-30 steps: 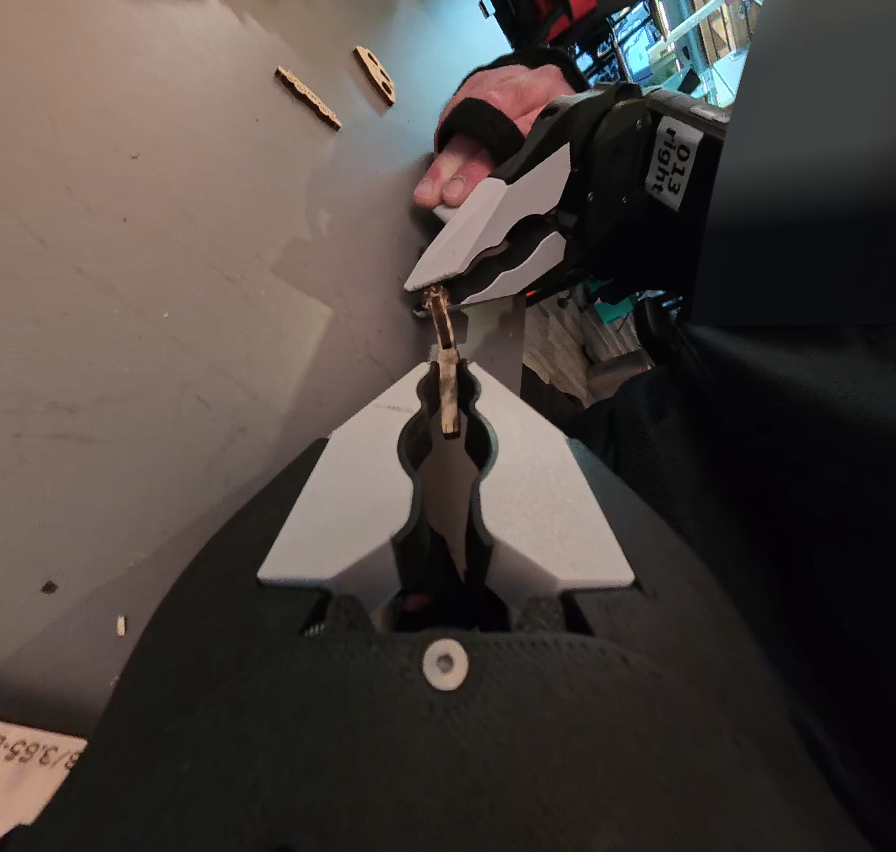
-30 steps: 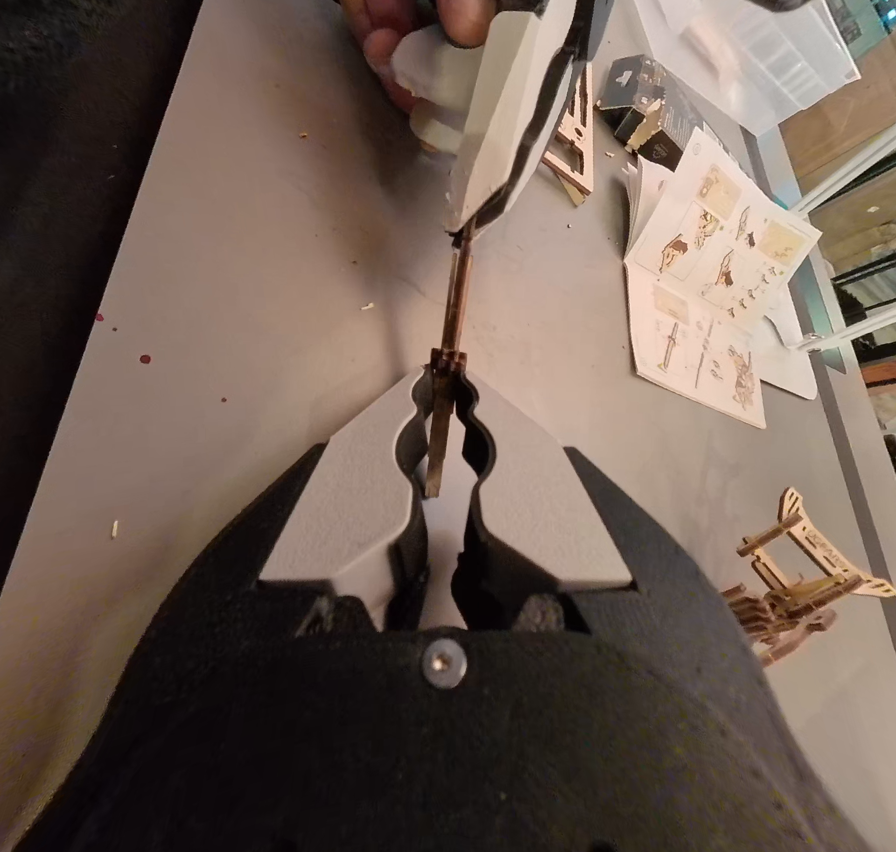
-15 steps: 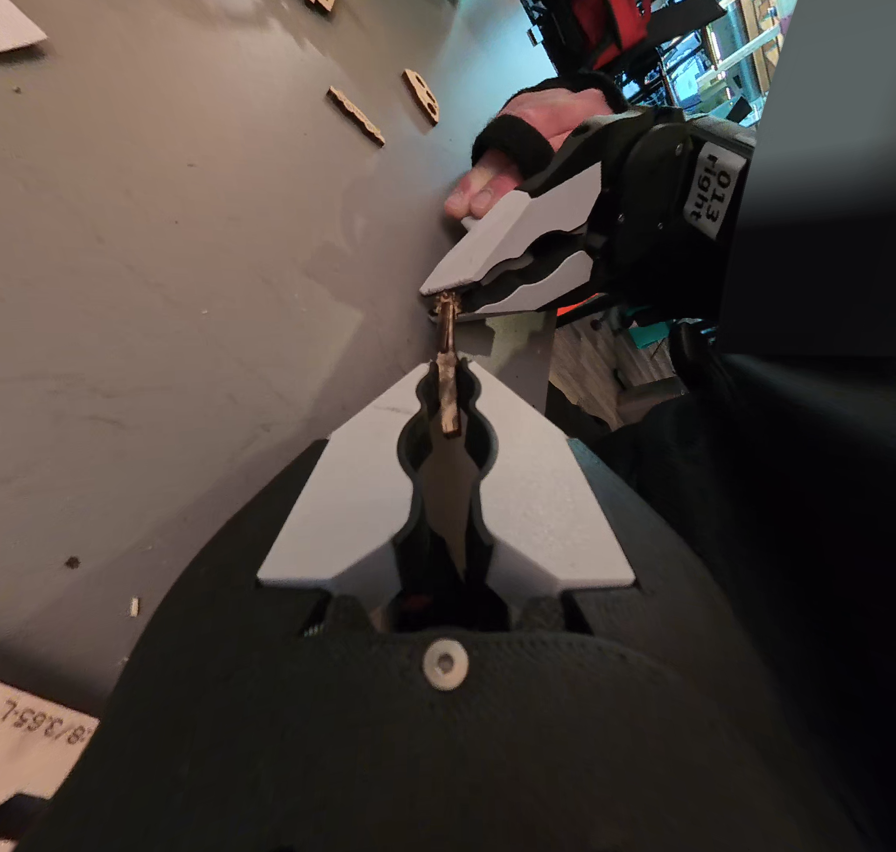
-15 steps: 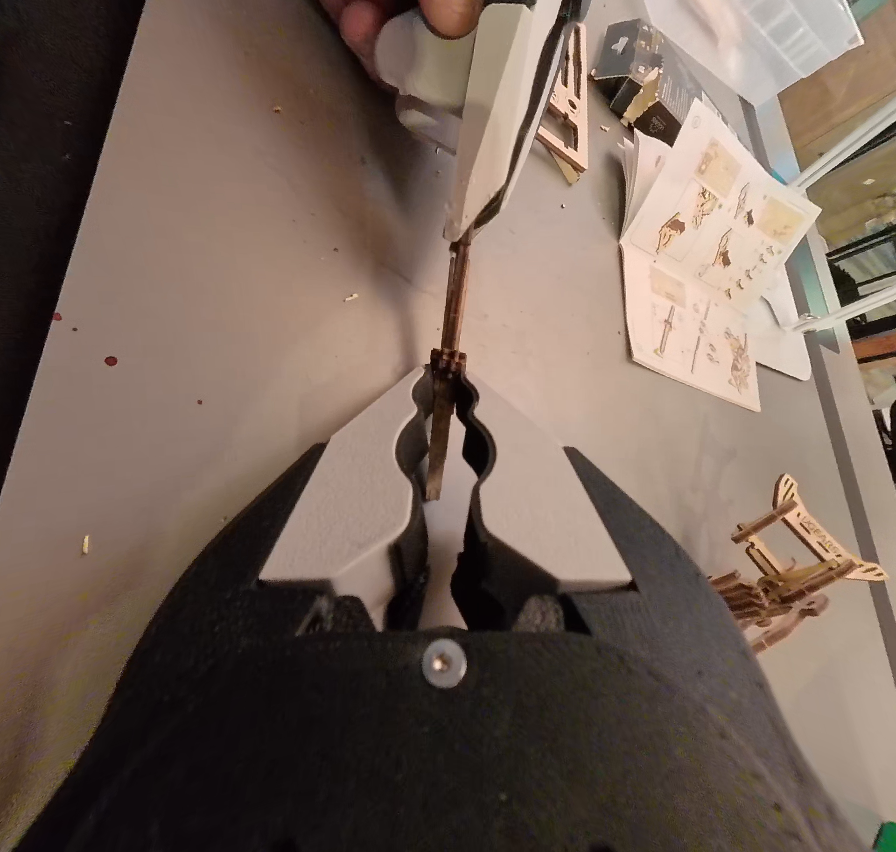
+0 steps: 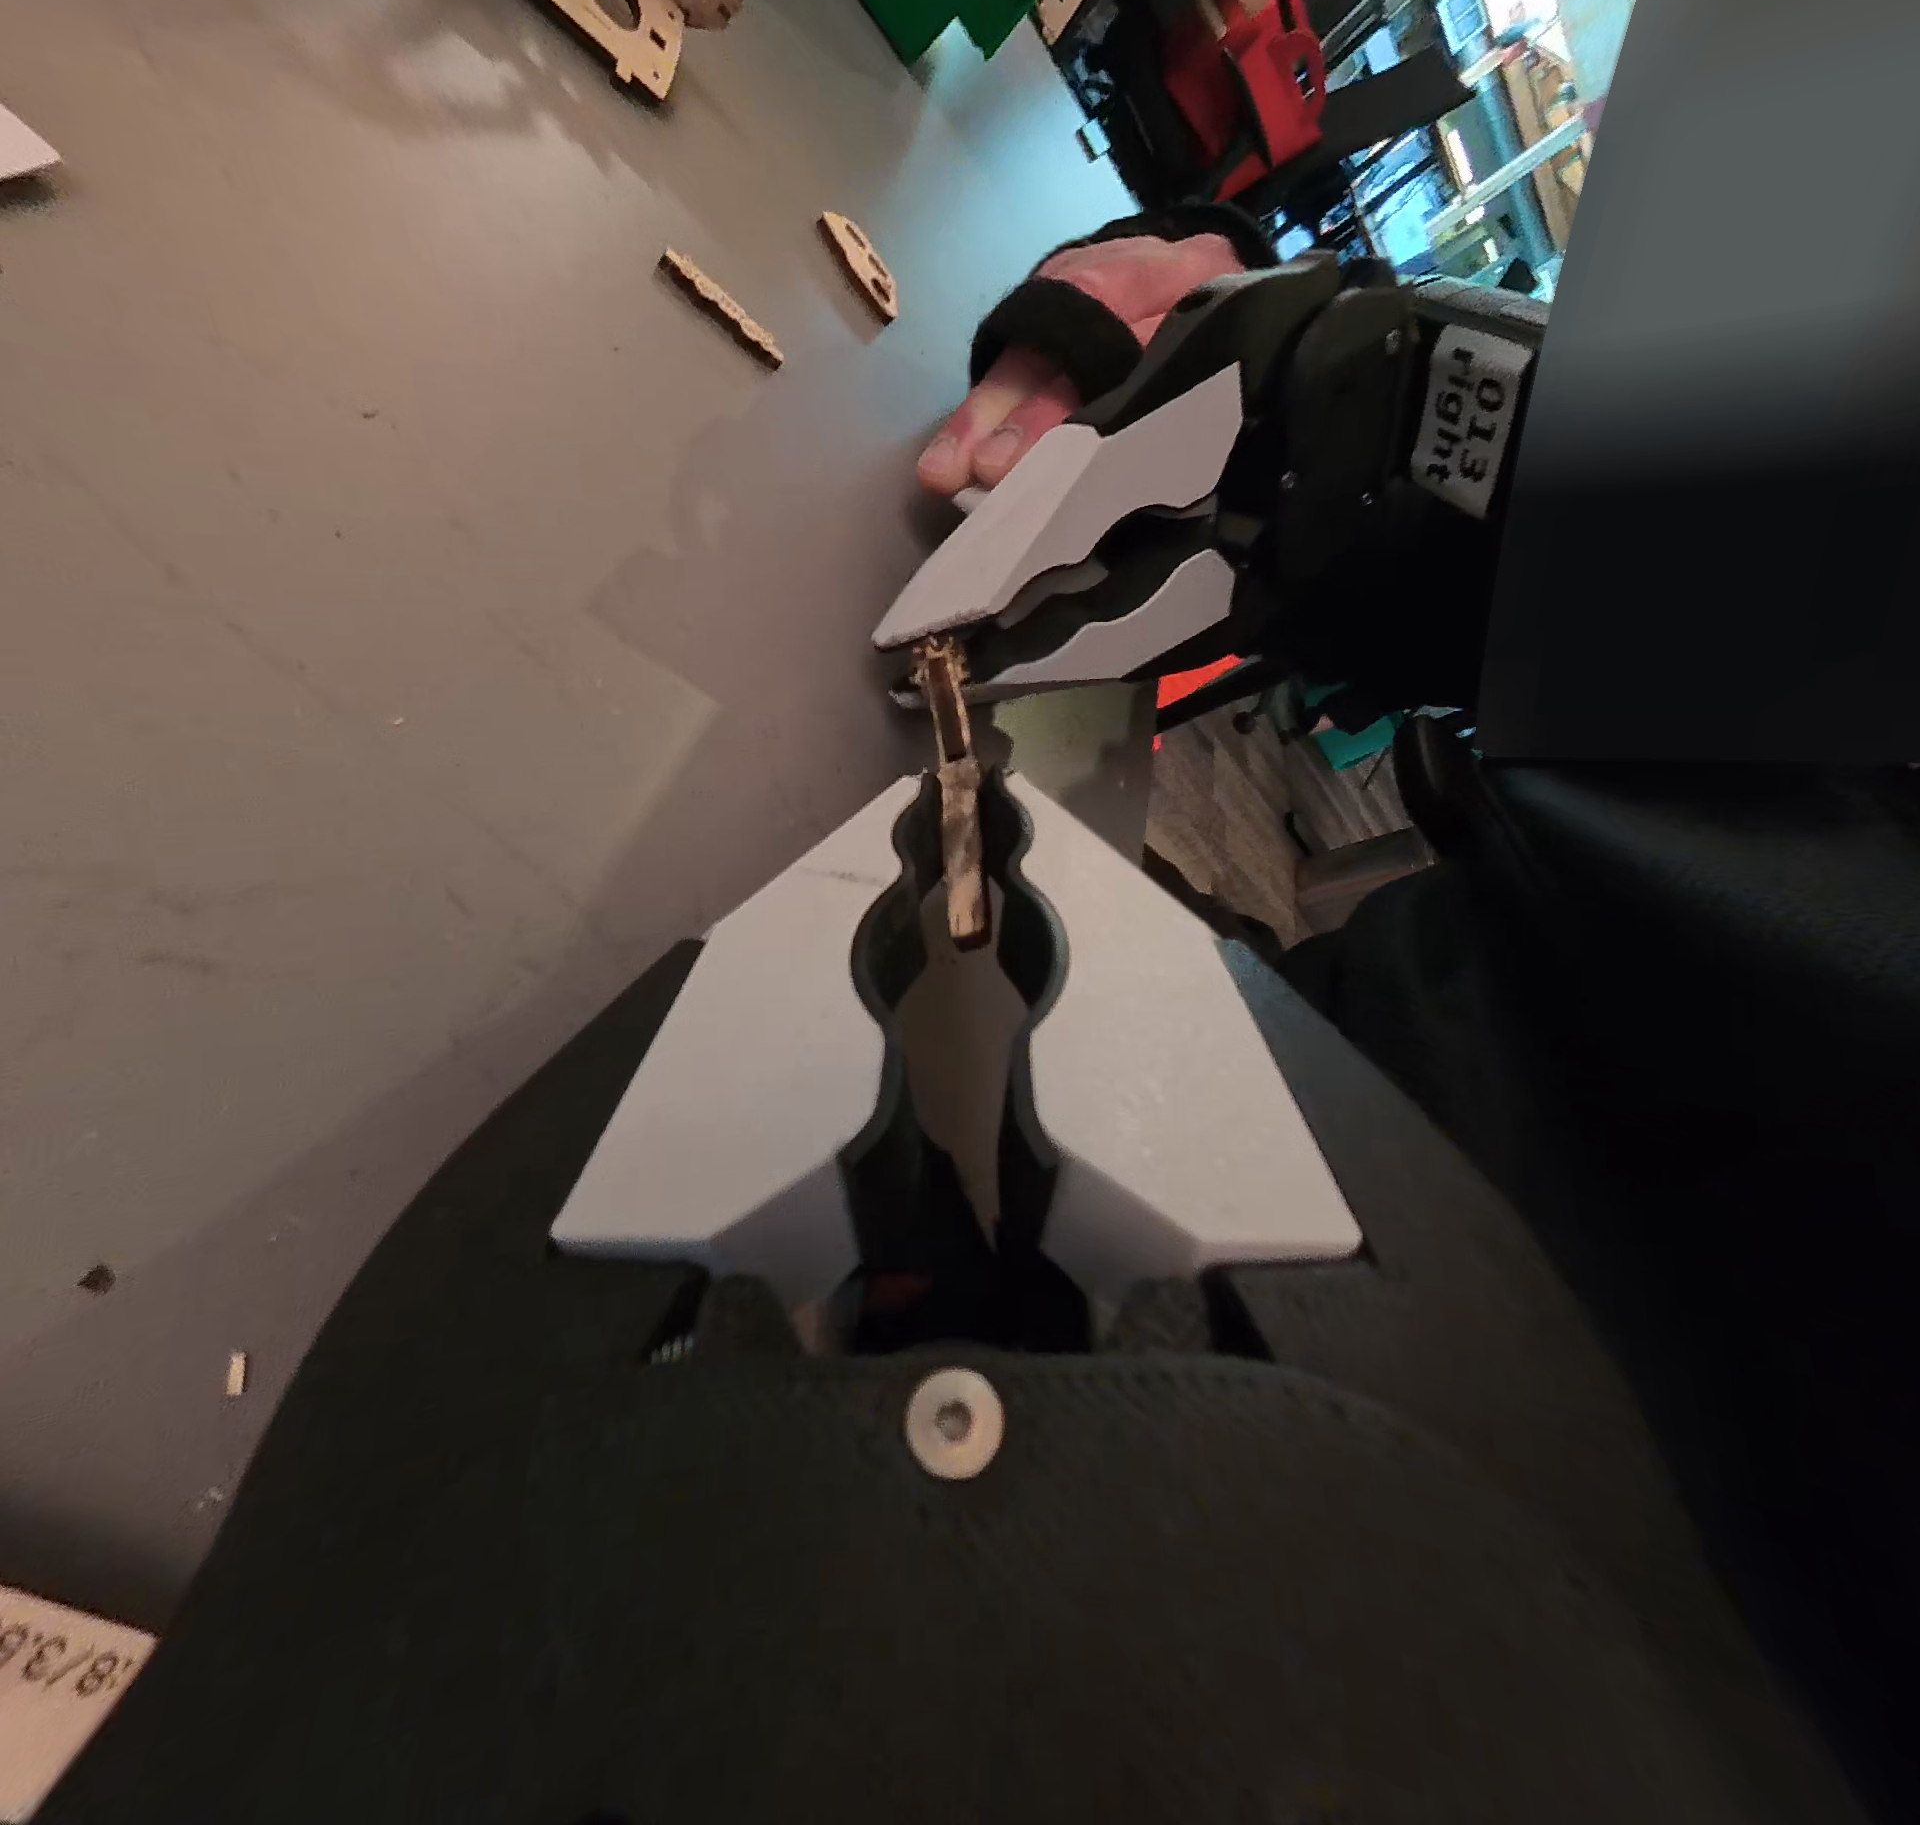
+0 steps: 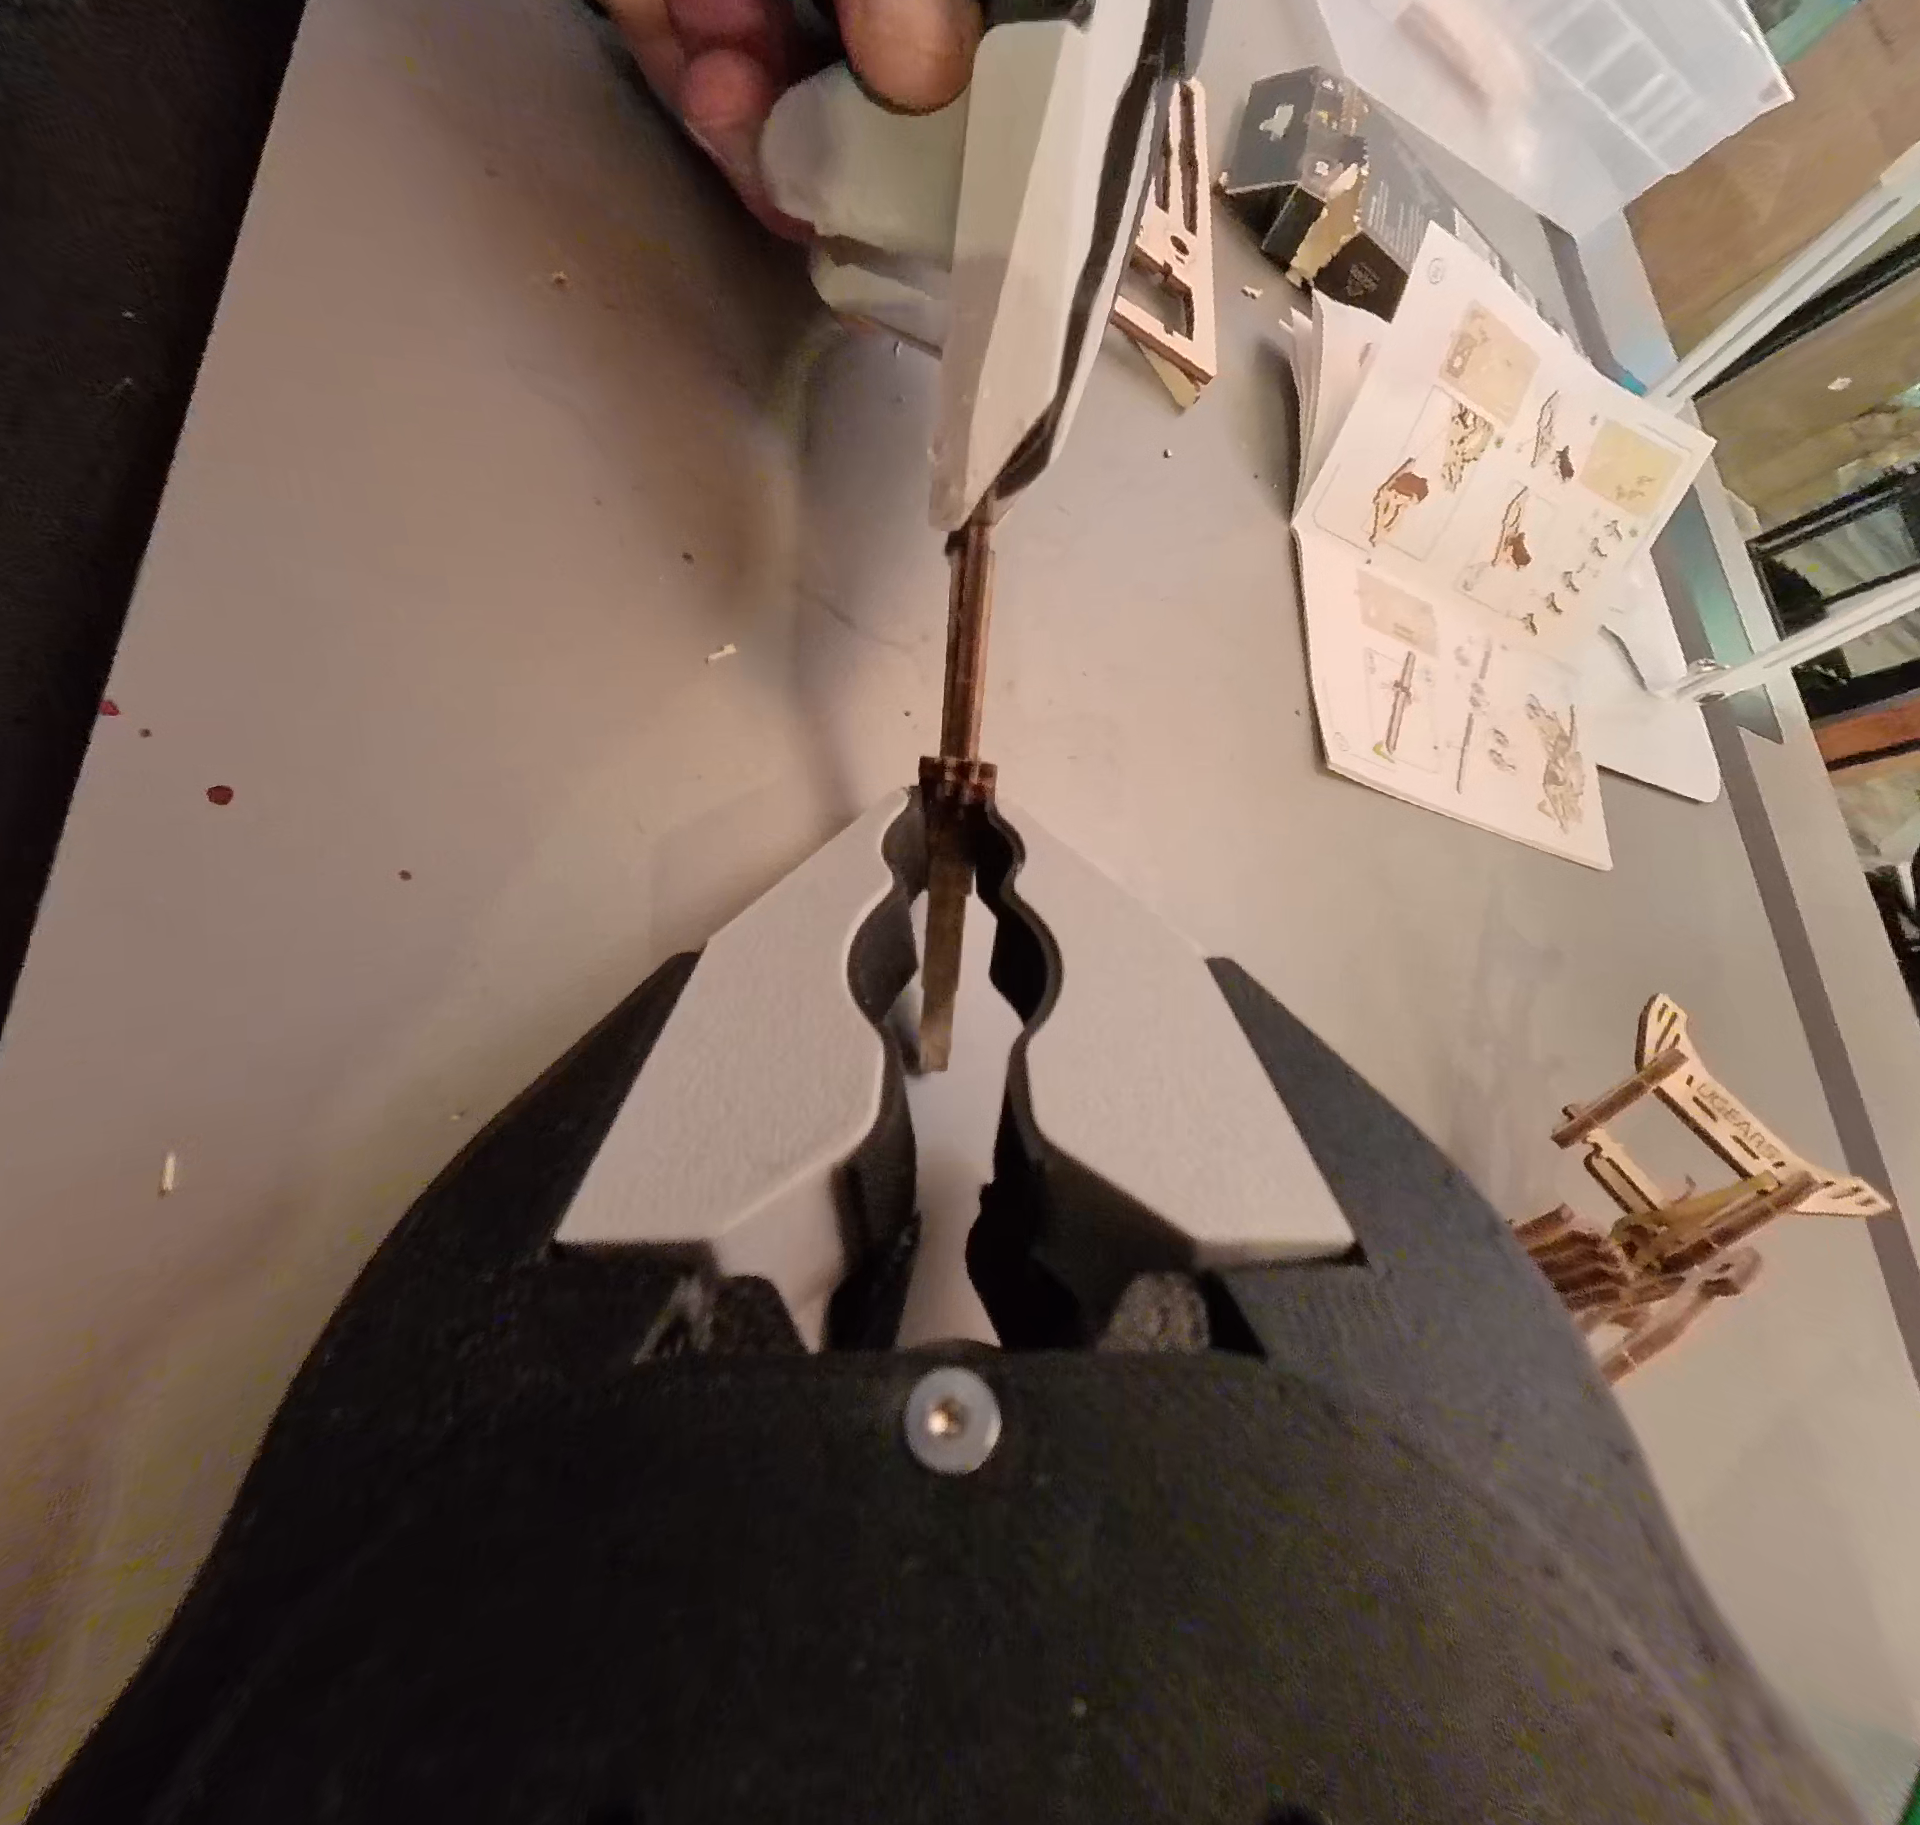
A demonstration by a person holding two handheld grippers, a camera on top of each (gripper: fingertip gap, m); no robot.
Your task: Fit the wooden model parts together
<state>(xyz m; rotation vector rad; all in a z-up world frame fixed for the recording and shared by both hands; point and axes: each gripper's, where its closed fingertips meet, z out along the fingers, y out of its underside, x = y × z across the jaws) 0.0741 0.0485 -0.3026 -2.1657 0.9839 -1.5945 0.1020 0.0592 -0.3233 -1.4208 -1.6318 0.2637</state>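
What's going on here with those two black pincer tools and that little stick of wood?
A person is working two hand-held grippers over a grey table. The left gripper and the right gripper are each shut on a thin wooden part, and the two pieces meet end to end between them, so the parts are being fitted together in the air. An open instruction booklet and a partly built wooden model lie on the table to one side.

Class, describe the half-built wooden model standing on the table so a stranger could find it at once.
Start at the grey table in the right wrist view and find the open instruction booklet. Nearer the camera, along the table's right edge, stands the half-built wooden model. Unlike the flat cut-out sheet farther back, it is an upright frame of slotted pieces.
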